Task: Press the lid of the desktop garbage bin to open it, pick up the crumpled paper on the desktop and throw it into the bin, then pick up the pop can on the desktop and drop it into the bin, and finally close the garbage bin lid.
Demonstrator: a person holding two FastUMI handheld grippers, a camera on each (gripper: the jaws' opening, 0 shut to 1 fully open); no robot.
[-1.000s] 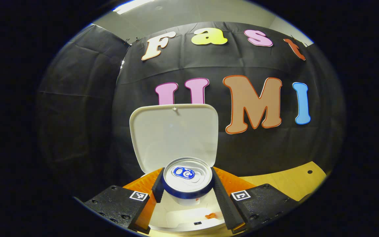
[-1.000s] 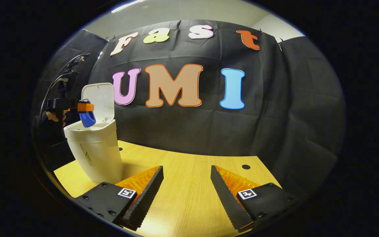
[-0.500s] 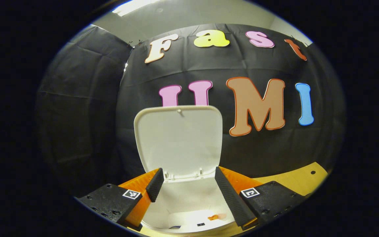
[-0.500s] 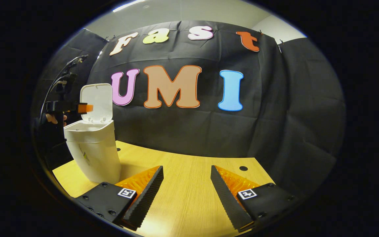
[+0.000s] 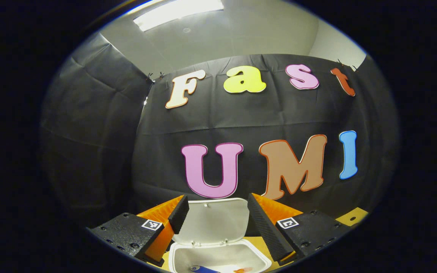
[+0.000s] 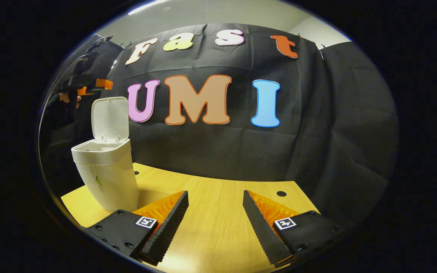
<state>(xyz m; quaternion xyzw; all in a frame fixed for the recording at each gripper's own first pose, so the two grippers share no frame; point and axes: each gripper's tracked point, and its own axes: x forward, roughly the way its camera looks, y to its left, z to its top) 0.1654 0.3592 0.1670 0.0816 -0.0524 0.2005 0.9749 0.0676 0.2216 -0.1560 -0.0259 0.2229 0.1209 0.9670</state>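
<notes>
The left gripper is hanging above the bin with its fingers spread apart and nothing between them; in the right gripper view it is showing high over the raised lid, with a hand behind it. The right gripper is hovering low over the wooden table, its fingers likewise spread wide and gripping nothing, with bare tabletop lying between them.

The white garbage bin is standing on the table ahead and to the left of the right gripper, directly below the left one. Its lid is standing upright, swung back on its hinge, and is showing between the left gripper's fingertips. The bin's open mouth is lying just beneath them. Down inside, the pop can is lying on its side near the bottom, only partly in sight. The crumpled paper cannot be made out for certain.
</notes>
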